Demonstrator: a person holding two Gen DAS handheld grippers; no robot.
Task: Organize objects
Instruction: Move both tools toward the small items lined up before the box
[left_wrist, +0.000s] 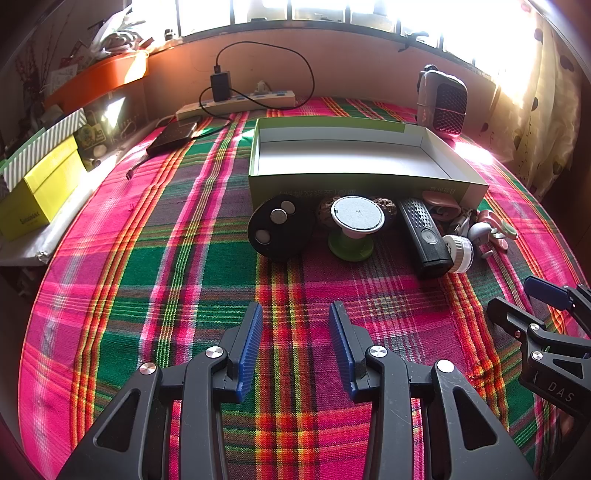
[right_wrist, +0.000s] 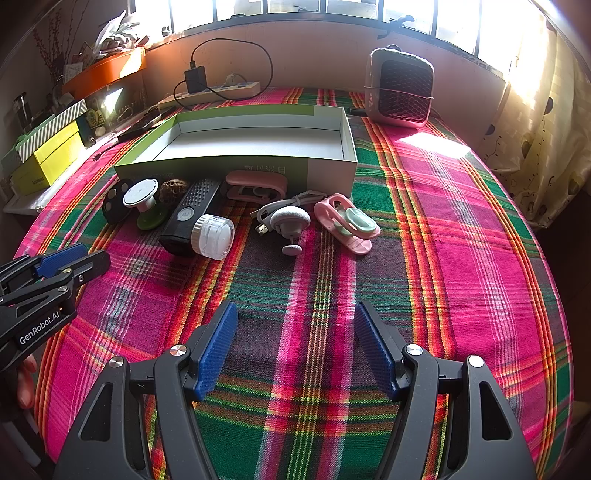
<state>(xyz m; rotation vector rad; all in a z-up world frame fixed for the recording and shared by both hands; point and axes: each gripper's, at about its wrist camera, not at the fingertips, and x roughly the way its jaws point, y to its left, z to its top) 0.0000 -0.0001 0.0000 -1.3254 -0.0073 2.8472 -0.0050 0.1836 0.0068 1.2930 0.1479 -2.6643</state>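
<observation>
An open green-and-white box (left_wrist: 354, 181) (right_wrist: 236, 166) stands on the plaid cloth. In front of it lie a black oval disc (left_wrist: 279, 230) (right_wrist: 114, 201), a green-and-white spool (left_wrist: 354, 229) (right_wrist: 146, 205), a brown textured ball (right_wrist: 173, 190), a black remote-like device (left_wrist: 424, 236) (right_wrist: 188, 218), a clear white jar (left_wrist: 460, 253) (right_wrist: 214, 236), a grey knob with a cable (right_wrist: 290, 223) and pink clips (right_wrist: 347, 223). My left gripper (left_wrist: 295, 314) is open and empty, short of the disc and spool. My right gripper (right_wrist: 295, 314) is open and empty, short of the knob.
A small heater (left_wrist: 443, 103) (right_wrist: 400, 86) stands at the back right. A power strip with a charger (left_wrist: 236, 99) (right_wrist: 210, 92) lies along the back wall. Yellow and striped boxes (left_wrist: 37, 184) (right_wrist: 48, 155) sit at the left edge. A curtain (right_wrist: 535, 147) hangs at the right.
</observation>
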